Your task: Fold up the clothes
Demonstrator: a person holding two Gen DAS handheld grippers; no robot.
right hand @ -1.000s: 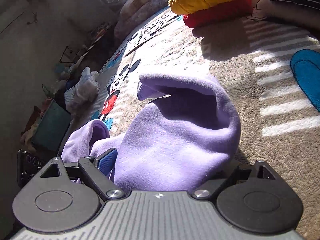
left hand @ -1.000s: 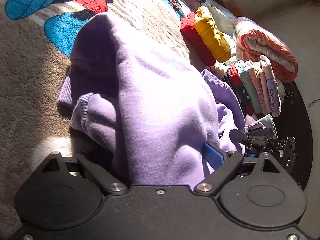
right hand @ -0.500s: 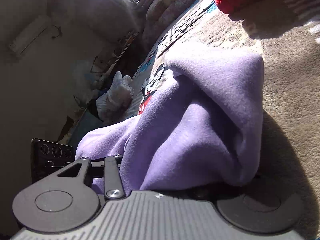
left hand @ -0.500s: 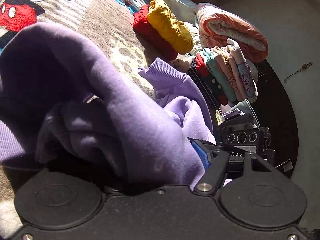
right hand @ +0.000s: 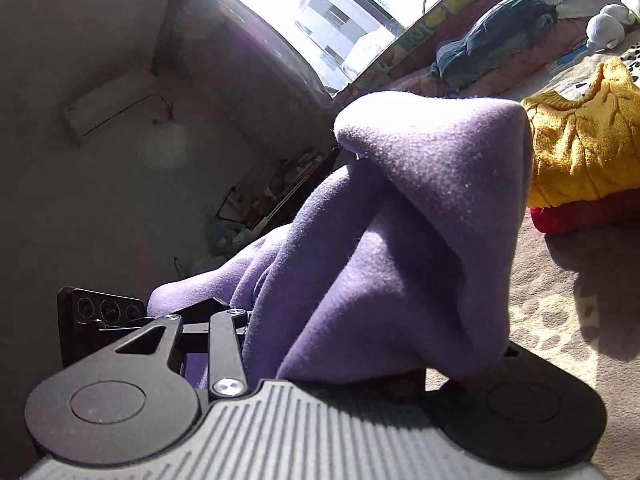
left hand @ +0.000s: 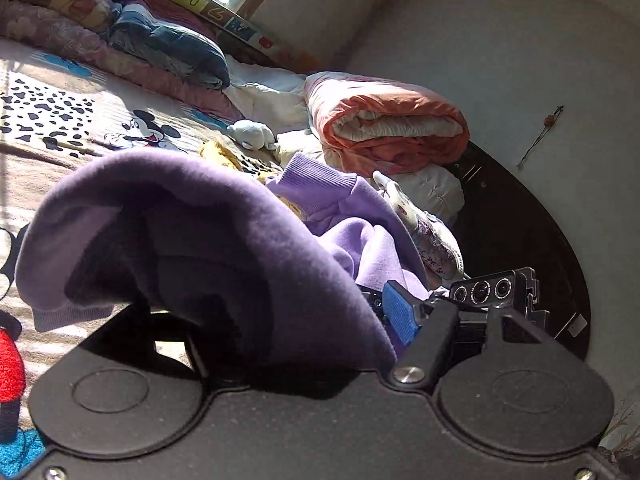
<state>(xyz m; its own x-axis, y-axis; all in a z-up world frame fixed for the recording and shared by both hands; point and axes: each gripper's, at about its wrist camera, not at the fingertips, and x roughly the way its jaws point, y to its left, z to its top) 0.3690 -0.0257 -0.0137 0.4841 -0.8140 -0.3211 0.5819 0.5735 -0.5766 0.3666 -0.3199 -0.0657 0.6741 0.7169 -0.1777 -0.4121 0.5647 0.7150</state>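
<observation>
Left wrist view alone showed one rolled orange quilt (left hand: 384, 128); right wrist view alone showed one yellow knit (right hand: 580, 148) stacked on one red garment (right hand: 592, 212). My left gripper (left hand: 304, 340) and right gripper (right hand: 328, 356) were each clamped on the single purple sweatshirt (left hand: 208, 240), lifted above the cartoon blanket (left hand: 60, 120), fabric hiding the finger gaps.

The left gripper (left hand: 304, 344) has its jaws clamped on a purple sweatshirt (left hand: 224, 240). The cloth drapes over them above the bed (left hand: 60, 120). An orange quilt (left hand: 384, 128) lies beyond.
</observation>
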